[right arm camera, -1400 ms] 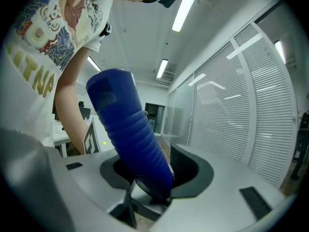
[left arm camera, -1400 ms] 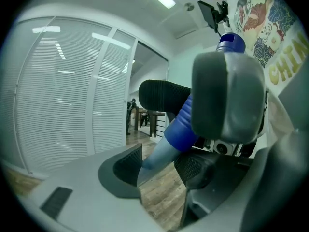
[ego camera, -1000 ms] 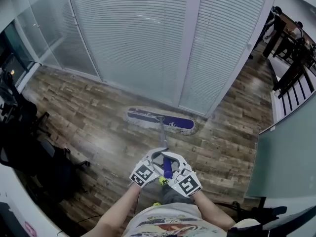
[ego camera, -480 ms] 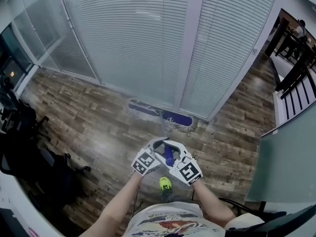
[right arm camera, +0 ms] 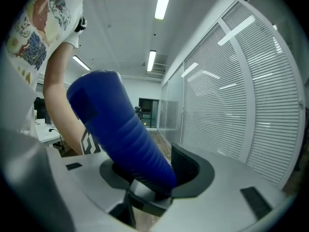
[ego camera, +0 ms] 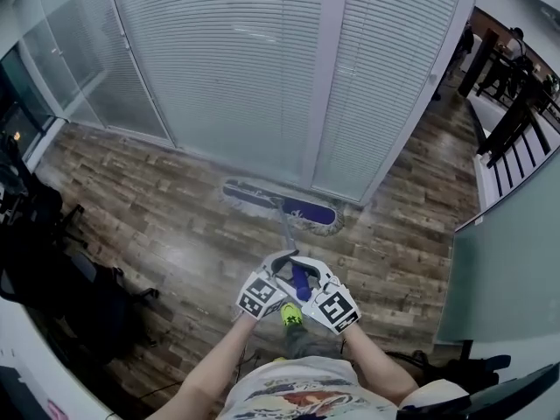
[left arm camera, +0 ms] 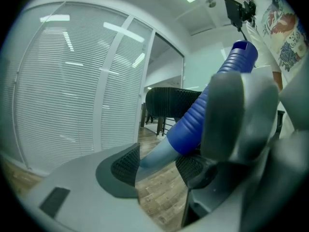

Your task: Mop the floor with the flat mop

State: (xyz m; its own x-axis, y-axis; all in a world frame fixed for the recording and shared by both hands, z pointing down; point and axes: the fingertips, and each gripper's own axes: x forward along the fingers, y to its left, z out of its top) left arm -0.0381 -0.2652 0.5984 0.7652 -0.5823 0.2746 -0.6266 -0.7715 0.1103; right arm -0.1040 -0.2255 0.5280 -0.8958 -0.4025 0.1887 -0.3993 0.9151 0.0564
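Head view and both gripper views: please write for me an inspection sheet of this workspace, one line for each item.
Surface: brown wood-plank floor, glossy.
Job's things: blue flat mop head with pale fringe lies on the floor at the foot of the blinds; its grey pole ends in a blue ribbed grip.
Clutter: black chairs at the left edge.
Grippers: left gripper, jaws opening, pole between them; right gripper, shut on the grip.
Cables: nothing seen.
Surroundings: white slatted blinds ahead; dark wooden furniture far right.
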